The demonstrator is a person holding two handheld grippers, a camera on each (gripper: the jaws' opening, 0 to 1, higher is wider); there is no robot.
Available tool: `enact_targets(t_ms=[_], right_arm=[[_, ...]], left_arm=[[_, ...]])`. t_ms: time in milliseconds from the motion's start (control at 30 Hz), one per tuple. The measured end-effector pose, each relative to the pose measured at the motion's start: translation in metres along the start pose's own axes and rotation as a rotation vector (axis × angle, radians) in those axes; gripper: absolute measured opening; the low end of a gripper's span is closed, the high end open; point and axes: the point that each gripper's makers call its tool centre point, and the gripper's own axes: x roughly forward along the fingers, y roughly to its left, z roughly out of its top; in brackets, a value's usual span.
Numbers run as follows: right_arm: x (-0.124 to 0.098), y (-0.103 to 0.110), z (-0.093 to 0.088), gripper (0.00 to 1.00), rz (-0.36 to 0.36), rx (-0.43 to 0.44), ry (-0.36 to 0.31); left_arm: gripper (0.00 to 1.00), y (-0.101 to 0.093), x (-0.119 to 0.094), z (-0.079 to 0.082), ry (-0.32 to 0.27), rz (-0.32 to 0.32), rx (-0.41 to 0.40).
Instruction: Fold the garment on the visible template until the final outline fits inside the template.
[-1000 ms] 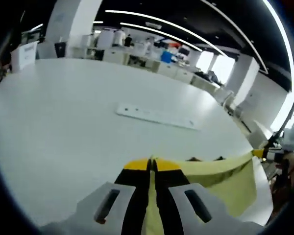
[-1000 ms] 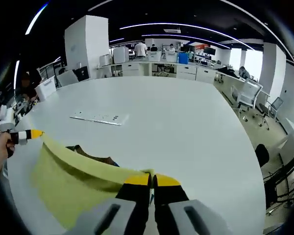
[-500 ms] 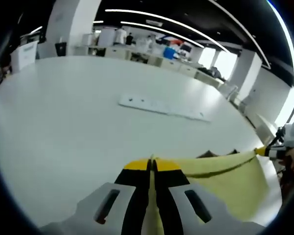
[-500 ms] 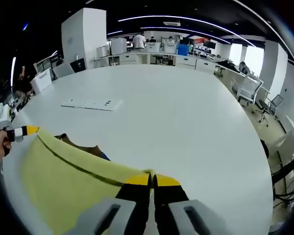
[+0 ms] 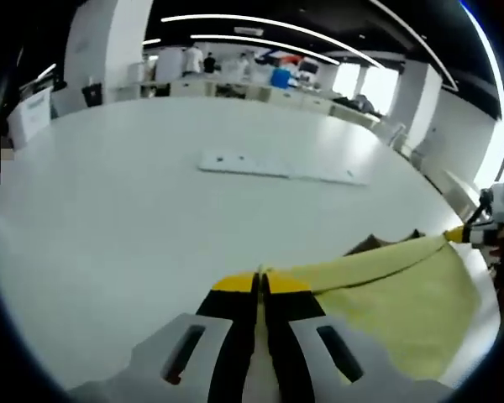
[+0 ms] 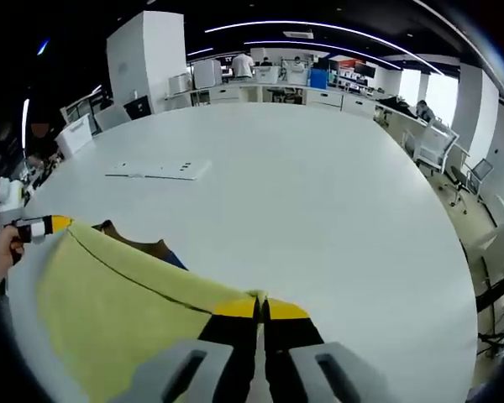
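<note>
Left gripper (image 5: pixel 259 284) and right gripper (image 6: pixel 260 309): fingers closed on the yellow garment (image 6: pixel 109 302). Garment stretched between them above the white bench (image 6: pixel 319 210).

Table: a broad white table (image 6: pixel 336 210) ran across the room, its top smooth and pale.
On the table: a flat white strip (image 5: pixel 277 165) lay well out toward the middle, seen also in the right gripper view (image 6: pixel 158 170).
Ceiling: dark, crossed by long curved light strips (image 6: pixel 319 29).
Pillar: a large white column (image 6: pixel 147 59) stood beyond the table's far edge.
Far side: white counters and desks (image 6: pixel 277 94) with a blue box (image 6: pixel 318 78) and people standing (image 6: pixel 242 65).
Chairs: office chairs (image 6: pixel 437 147) stood off the table's right side.
Windows: bright daylight came through at the far right (image 5: pixel 378 88).
</note>
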Motion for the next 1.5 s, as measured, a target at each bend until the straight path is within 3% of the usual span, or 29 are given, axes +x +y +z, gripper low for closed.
enact_targets(t_ms=[133,233,367,533,600,767,1033,1200,1500], right_arm=[[0.002,0.002,-0.002,0.0,0.01,0.006,0.005],[0.003,0.002,-0.002,0.0,0.014,0.01,0.003],[0.003,0.002,-0.001,0.0,0.019,0.017,0.003],[-0.005,0.002,0.009,0.1,0.023,0.004,-0.039],[-0.009,0.002,0.011,0.15,0.028,-0.021,-0.048],[-0.018,0.005,0.01,0.23,0.063,-0.105,-0.037],[-0.019,0.01,-0.001,0.26,0.071,-0.302,-0.013],[-0.014,0.01,-0.003,0.26,0.072,-0.308,-0.011],[-0.003,0.005,0.007,0.25,0.048,-0.241,-0.054]], left_arm=[[0.0,0.001,0.003,-0.003,-0.006,-0.002,0.004],[0.0,0.0,0.002,-0.001,-0.013,-0.003,0.074],[0.02,-0.001,0.002,0.0,-0.019,-0.002,0.112],[0.17,-0.005,-0.001,0.007,-0.062,-0.053,0.161],[0.21,-0.011,-0.004,0.01,-0.088,-0.108,0.191],[0.31,-0.015,-0.013,0.008,-0.099,-0.162,0.295],[0.39,-0.011,-0.013,-0.007,-0.064,-0.187,0.423],[0.38,-0.007,-0.007,-0.003,-0.065,-0.164,0.434],[0.35,-0.007,0.011,0.009,-0.097,-0.125,0.388]])
